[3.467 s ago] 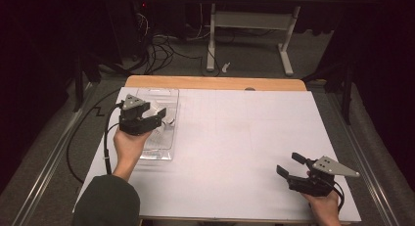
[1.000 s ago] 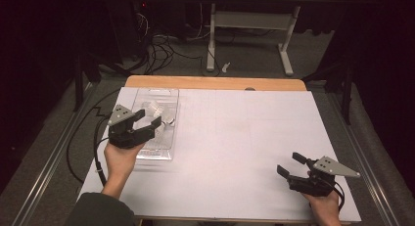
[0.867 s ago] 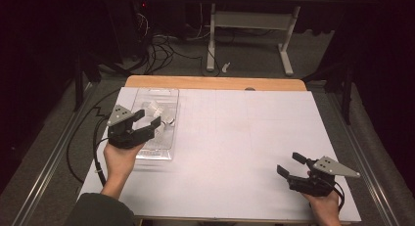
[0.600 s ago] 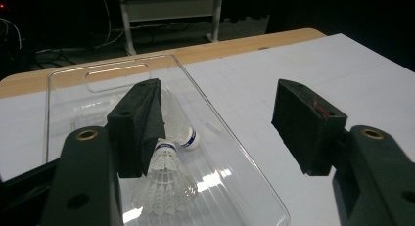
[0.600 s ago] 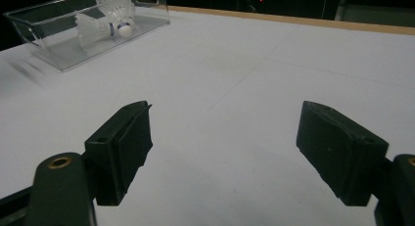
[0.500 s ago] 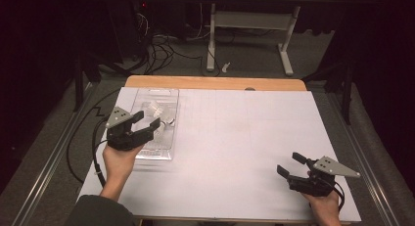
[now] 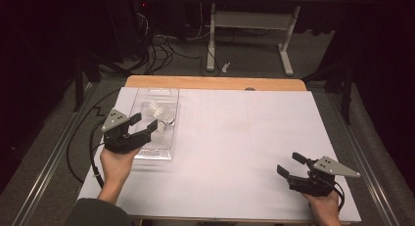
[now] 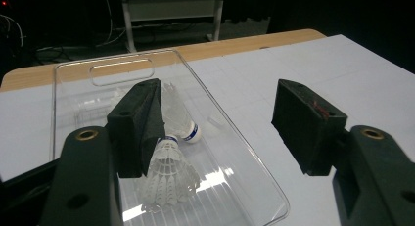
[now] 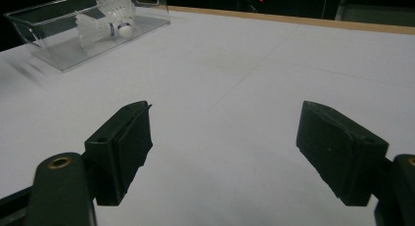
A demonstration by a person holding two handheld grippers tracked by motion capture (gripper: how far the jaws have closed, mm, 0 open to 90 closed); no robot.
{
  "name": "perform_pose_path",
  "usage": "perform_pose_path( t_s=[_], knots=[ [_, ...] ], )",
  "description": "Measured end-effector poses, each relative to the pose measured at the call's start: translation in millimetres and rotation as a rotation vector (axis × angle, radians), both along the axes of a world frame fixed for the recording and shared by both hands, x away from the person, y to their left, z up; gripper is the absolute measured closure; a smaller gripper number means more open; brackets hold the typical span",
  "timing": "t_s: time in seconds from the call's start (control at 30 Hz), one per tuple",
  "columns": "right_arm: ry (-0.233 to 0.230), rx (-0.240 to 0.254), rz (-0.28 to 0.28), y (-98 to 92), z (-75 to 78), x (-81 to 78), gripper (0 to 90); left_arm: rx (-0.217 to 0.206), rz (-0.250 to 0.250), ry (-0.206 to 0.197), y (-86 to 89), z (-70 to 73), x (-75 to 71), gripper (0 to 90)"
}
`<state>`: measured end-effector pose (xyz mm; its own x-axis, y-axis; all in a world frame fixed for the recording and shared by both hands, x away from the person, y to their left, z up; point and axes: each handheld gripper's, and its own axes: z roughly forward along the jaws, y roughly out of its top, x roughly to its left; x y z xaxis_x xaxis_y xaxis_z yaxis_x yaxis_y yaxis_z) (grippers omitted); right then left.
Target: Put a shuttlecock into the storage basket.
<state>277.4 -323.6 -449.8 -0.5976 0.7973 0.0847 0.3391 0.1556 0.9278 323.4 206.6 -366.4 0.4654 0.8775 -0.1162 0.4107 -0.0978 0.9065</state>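
White paper covers the wooden table [image 7: 230,152], with dark floor and cables beyond. Over its left side the left gripper [image 7: 138,128] is held with jaws spread wide and empty, above the near end of a clear plastic rectangular tray [image 8: 230,152]. Two white feathered shuttlecocks [image 8: 169,174] with blue-banded corks lie inside the tray, touching each other. Well apart, at the near right corner, the right gripper [image 7: 291,165] sits low over bare paper, jaws likewise wide and empty.
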Motion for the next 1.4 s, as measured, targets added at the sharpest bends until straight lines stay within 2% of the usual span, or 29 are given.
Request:
perform_pose_path(
  t_s=[1.4],
  knots=[
    [-0.004,-0.001,0.000,0.0,0.3,-0.5,21.3,-0.020,0.012,0.005,11.0,-8.0,-16.3,36.3]
  ],
)
